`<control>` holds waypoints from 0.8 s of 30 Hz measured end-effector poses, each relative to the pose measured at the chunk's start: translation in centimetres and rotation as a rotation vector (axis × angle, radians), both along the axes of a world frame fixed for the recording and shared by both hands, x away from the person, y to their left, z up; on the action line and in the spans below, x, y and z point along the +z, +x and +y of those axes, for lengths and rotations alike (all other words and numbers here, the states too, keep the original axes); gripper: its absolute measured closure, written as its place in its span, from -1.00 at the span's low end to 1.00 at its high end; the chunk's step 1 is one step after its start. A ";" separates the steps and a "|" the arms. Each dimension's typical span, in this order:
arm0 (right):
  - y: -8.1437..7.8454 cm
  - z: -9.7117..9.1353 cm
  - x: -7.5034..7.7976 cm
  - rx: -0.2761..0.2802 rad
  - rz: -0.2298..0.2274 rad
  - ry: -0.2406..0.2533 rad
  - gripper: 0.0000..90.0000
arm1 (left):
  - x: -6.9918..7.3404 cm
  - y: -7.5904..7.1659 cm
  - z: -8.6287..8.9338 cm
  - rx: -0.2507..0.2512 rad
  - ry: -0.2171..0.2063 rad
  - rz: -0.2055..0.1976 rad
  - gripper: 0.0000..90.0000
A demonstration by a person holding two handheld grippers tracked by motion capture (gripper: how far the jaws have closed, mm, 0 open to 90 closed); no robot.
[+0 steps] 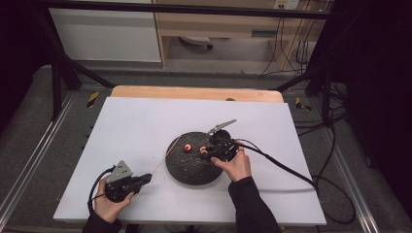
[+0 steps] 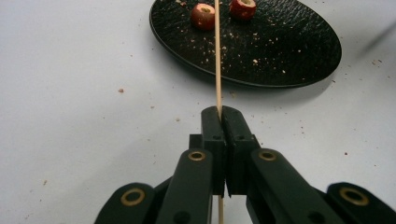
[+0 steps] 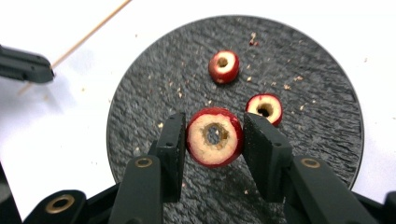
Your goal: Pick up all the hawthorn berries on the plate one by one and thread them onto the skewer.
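Right gripper view: the right gripper (image 3: 214, 140) squeezes a red fruit slice (image 3: 215, 136) above the black plate (image 3: 154, 84). The left gripper (image 2: 220, 116), near the tabletop's front edge, pinches a thin stick (image 2: 217, 56).

Plate (image 1: 190, 170) set near middle of table (image 1: 145, 121). Left gripper (image 1: 141, 180) placed left of plate, toward near edge; skewer (image 1: 163, 159) clamped between its jaws, slanted up and across plate's left rim. Right gripper (image 1: 208, 154) positioned over plate's right part. One fruit piece (image 3: 215, 137) held between its jaws, above plate. Two further pieces laid on plate beyond it: one (image 3: 224, 66) farther off, other (image 3: 265, 108) just beside right jaw. Crumbs (image 3: 254, 38) scattered on plate.
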State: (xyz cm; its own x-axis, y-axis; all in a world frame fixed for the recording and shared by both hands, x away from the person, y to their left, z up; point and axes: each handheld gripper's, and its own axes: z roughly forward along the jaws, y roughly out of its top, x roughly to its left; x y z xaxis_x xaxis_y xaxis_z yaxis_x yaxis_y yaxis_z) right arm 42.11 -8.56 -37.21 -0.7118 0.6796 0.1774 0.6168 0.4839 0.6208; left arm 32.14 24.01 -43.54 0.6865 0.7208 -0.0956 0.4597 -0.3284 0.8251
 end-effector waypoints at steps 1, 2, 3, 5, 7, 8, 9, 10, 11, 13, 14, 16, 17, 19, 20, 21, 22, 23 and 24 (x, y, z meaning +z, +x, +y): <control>-0.1 -0.2 0.0 -0.009 -0.005 0.022 0.36 | 0.0 0.0 0.0 0.000 0.000 0.000 0.96; -0.2 -0.3 -0.1 -0.019 -0.015 0.043 0.36 | 0.0 0.0 0.0 -0.001 0.002 -0.001 0.96; -0.2 -0.3 -0.1 -0.019 -0.015 0.043 0.36 | 0.0 0.0 0.0 -0.001 0.002 -0.001 0.96; -0.4 -0.7 -0.2 -0.035 -0.026 0.079 0.36 | 0.0 0.0 -0.1 0.000 0.000 0.000 0.96; -0.6 -1.1 -0.5 -0.060 -0.039 0.140 0.36 | -0.1 -0.1 -0.1 0.001 -0.001 0.000 0.96; -0.7 -1.3 -0.6 -0.070 -0.046 0.157 0.36 | -0.1 -0.1 -0.2 0.002 -0.001 0.000 0.96; -0.8 -1.4 -0.6 -0.077 -0.049 0.172 0.36 | -0.1 -0.1 -0.2 0.002 0.000 0.001 0.96; -0.8 -1.5 -0.7 -0.088 -0.051 0.192 0.36 | -0.1 -0.1 -0.2 0.002 0.000 0.001 0.96; -0.9 -1.8 -0.8 -0.097 -0.062 0.222 0.36 | -0.2 -0.1 -0.2 0.002 0.001 0.001 0.96; -1.0 -2.0 -0.9 -0.116 -0.064 0.260 0.36 | -0.2 -0.1 -0.3 0.000 0.001 0.001 0.96; -1.1 -2.1 -1.0 -0.124 -0.068 0.279 0.36 | -0.2 -0.1 -0.3 0.000 0.000 0.001 0.96; -1.3 -2.2 -1.2 -0.138 -0.078 0.304 0.36 | -0.2 -0.2 -0.4 -0.002 0.000 0.000 0.96; -1.4 -2.2 -1.3 -0.147 -0.084 0.323 0.36 | -0.2 -0.2 -0.4 -0.001 0.001 -0.002 0.96; -1.5 -2.2 -1.5 -0.158 -0.096 0.349 0.36 | -0.2 -0.2 -0.4 0.000 -0.001 -0.002 0.96; -1.6 -2.2 -1.6 -0.165 -0.101 0.366 0.36 | -0.2 -0.2 -0.4 0.000 -0.001 -0.002 0.96; -1.7 -2.2 -1.7 -0.169 -0.104 0.384 0.36 | -0.2 -0.2 -0.4 0.000 -0.001 -0.003 0.96; -1.8 -2.1 -1.9 -0.179 -0.107 0.400 0.36 | -0.2 -0.2 -0.4 0.001 -0.001 -0.003 0.96; -1.8 -2.1 -2.0 -0.187 -0.114 0.416 0.36 | -0.2 -0.2 -0.4 0.001 -0.001 -0.003 0.96; -1.9 -2.1 -2.1 -0.197 -0.115 0.440 0.36 | -0.1 -0.2 -0.4 0.002 -0.002 -0.004 0.96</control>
